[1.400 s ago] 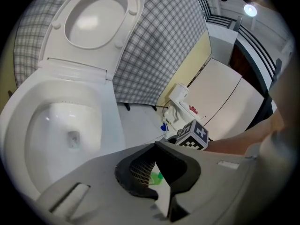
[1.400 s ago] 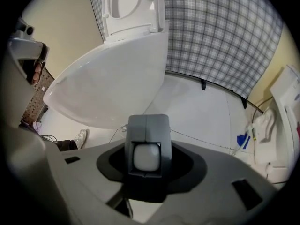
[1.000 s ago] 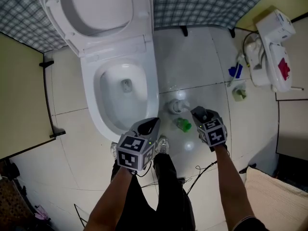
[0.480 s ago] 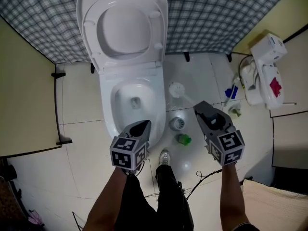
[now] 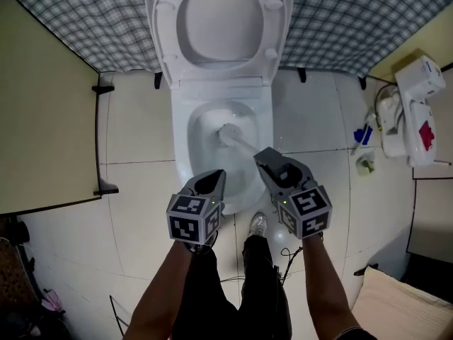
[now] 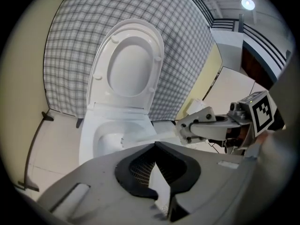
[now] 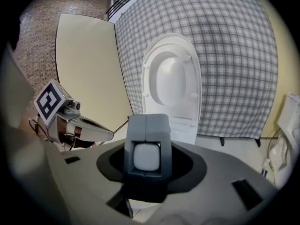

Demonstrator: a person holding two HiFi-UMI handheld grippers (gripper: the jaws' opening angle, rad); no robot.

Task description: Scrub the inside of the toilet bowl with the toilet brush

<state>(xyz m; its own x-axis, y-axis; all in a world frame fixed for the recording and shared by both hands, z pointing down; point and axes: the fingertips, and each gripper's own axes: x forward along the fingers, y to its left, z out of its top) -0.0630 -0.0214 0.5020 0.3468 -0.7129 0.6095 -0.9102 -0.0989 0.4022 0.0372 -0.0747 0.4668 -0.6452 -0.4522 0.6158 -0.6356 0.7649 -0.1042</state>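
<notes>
Inside the toilet bowl: toilet brush, white head within the basin, handle slanting up to the right hand-held gripper, whose jaws are clamped on its end. Over the near rim: left hand-held gripper, jaws closed together, empty. Behind: seat and lid, raised.

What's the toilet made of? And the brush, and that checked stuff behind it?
The toilet bowl looks like glazed ceramic: hard, white, shiny. The toilet brush seems plastic: smooth white handle, pale bristly head. The checked backdrop is probably cloth, matte with woven-looking checks, though I can't be sure.
</notes>
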